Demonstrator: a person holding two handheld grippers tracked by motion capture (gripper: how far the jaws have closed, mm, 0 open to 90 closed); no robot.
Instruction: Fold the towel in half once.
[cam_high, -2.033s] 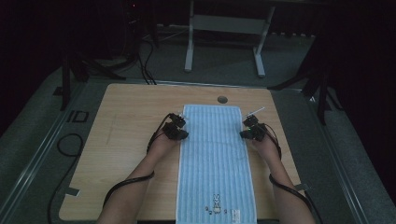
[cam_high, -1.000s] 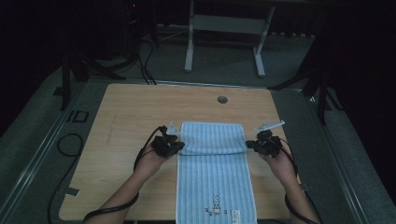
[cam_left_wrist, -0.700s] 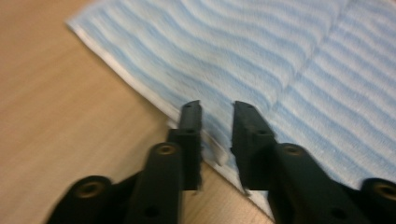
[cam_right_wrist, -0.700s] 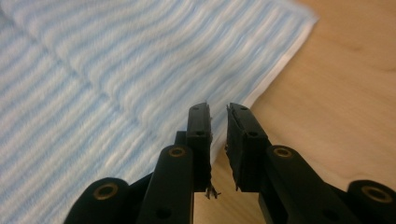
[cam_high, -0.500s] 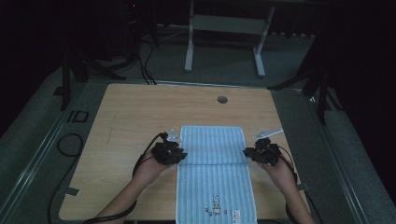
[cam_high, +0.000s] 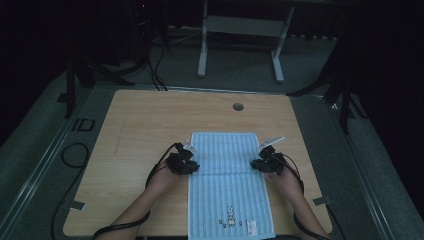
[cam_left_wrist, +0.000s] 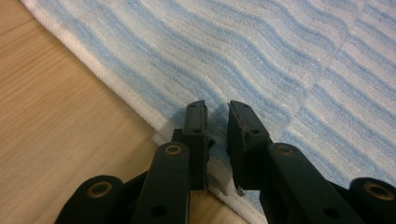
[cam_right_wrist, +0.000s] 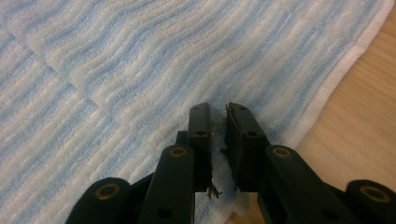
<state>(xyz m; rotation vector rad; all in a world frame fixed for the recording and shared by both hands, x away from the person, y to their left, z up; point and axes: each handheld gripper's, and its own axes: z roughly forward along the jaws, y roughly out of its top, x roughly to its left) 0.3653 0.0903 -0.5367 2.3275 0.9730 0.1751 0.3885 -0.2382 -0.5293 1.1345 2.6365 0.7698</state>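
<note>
Towel (cam_high: 227, 175): light blue with white wavy stripes, ribbed weave, plain white hem along the long sides. It lies flat on the desk (cam_high: 135, 130), right of centre, long axis running from mid-desk down to the near edge. The far part is folded back toward the person, so the fold makes the far end and the doubled layer ends in a straight cross edge about level with both grippers. Single layer from there to the near edge. Small dark printed figure and a small label near the near end, toward the right corner.

Left gripper (cam_high: 183, 164) sits at the towel's left hem, right at that cross edge. Its jaws have just been opening, then eased back a little. In the left gripper view, the gripper (cam_left_wrist: 216, 122) shows a narrow gap with the hem below it; pads not pinching the cloth.

Right gripper (cam_high: 266, 163) sits at the right hem, same line. Its jaws opened a moment ago and stand slightly apart. In the right gripper view, the gripper (cam_right_wrist: 217, 122) shows the same narrow gap above the towel, nothing clamped; a few loose fibres cling to a pad.

Round grommet hole (cam_high: 238, 106) near the desk's far edge, well apart from the towel.
</note>
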